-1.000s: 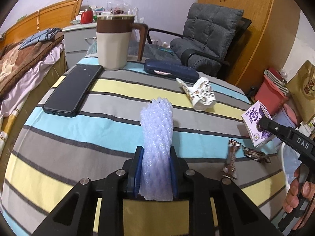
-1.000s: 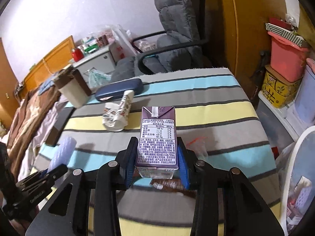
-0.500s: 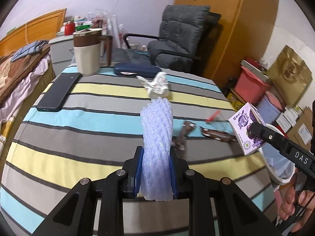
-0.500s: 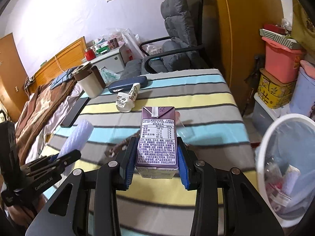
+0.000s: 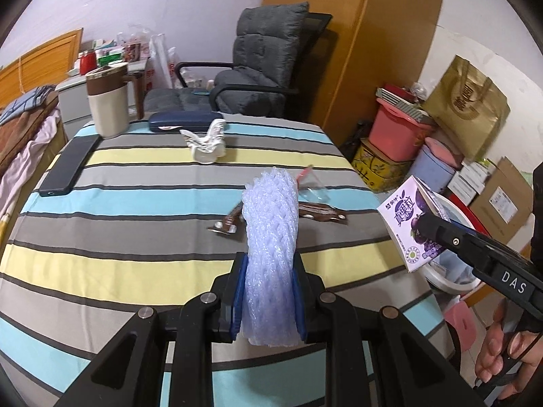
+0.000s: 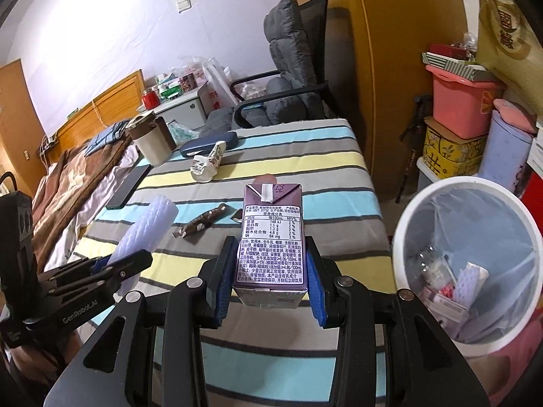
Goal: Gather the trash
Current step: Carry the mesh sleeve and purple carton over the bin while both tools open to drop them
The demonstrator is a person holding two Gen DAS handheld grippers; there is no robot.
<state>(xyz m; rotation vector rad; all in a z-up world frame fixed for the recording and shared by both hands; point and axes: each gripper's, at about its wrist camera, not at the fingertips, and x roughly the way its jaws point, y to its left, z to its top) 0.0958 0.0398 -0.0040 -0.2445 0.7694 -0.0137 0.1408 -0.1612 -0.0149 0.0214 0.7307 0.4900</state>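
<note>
Bin: 1 white trash bin [image 6: 404, 237] beside the table [image 5: 135, 237], already holding several scraps.
Carton: 1 purple milk carton [image 6: 271, 237], clamped upright in the right gripper [image 6: 271, 281], near the bin.
Foam: 1 foam net sleeve [image 5: 271, 237], pinched in the left gripper [image 5: 269, 291].
Left on table: 1 crumpled paper cup [image 5: 207, 142], 2 brown wrappers [image 5: 319, 212], 1 clear plastic scrap [image 5: 314, 190].

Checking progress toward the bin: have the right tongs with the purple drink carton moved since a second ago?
Yes. The right tongs, shut on the purple drink carton, have moved back from the striped table toward the white trash bin, now in view.
</note>
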